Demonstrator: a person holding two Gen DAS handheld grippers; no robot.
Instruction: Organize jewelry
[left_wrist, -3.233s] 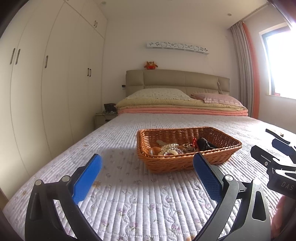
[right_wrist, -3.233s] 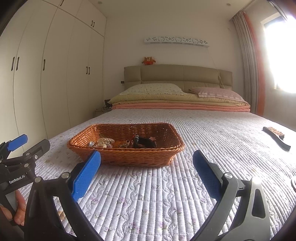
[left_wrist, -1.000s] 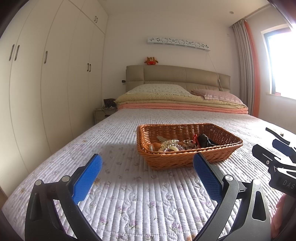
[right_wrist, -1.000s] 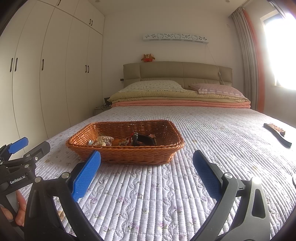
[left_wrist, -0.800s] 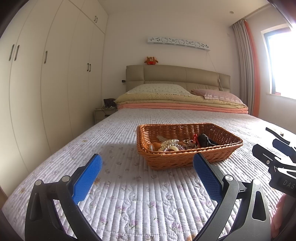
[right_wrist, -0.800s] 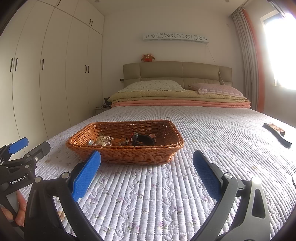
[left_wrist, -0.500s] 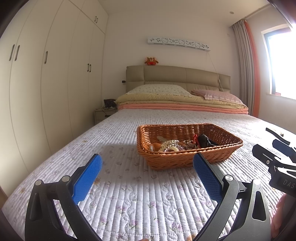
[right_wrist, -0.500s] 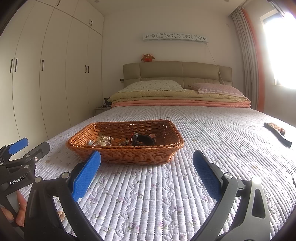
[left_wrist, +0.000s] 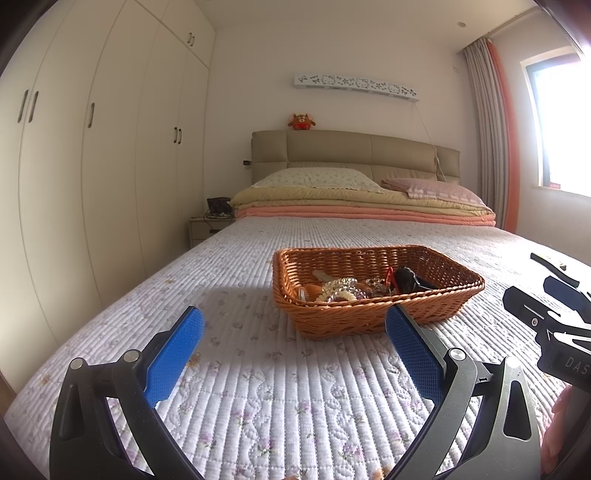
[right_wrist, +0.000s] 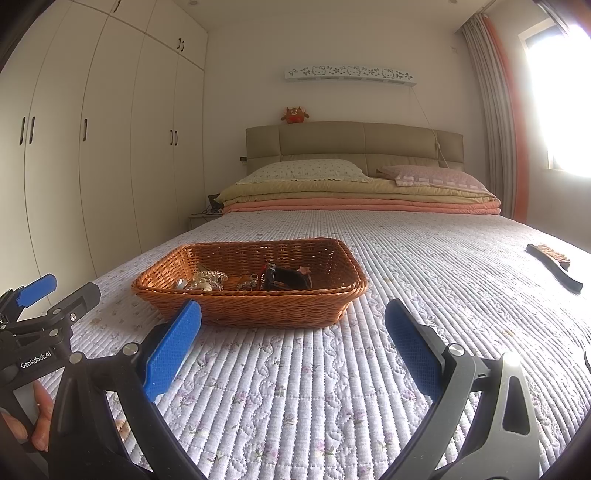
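A brown wicker basket (left_wrist: 436, 310) sits on the quilted bed, also in the right wrist view (right_wrist: 280, 310). It holds jewelry: clear bead bracelets (left_wrist: 340, 290) (right_wrist: 207, 280), a small metal piece (right_wrist: 251, 283), and a dark item (left_wrist: 406, 277) (right_wrist: 291, 278). My left gripper (left_wrist: 293, 354) is open and empty, low over the quilt in front of the basket. My right gripper (right_wrist: 293, 347) is open and empty, likewise short of the basket. Each gripper shows at the edge of the other's view.
A dark brush (right_wrist: 554, 264) lies on the quilt at the right. Folded blankets and pillows (left_wrist: 362, 206) are stacked at the headboard. Wardrobes (left_wrist: 92, 166) line the left wall, with a nightstand (left_wrist: 207, 229) beside the bed.
Both views have shifted slightly since 3.2 s ago, with the basket a little lower and nearer. Over the last second almost nothing has moved. Both grippers stay open.
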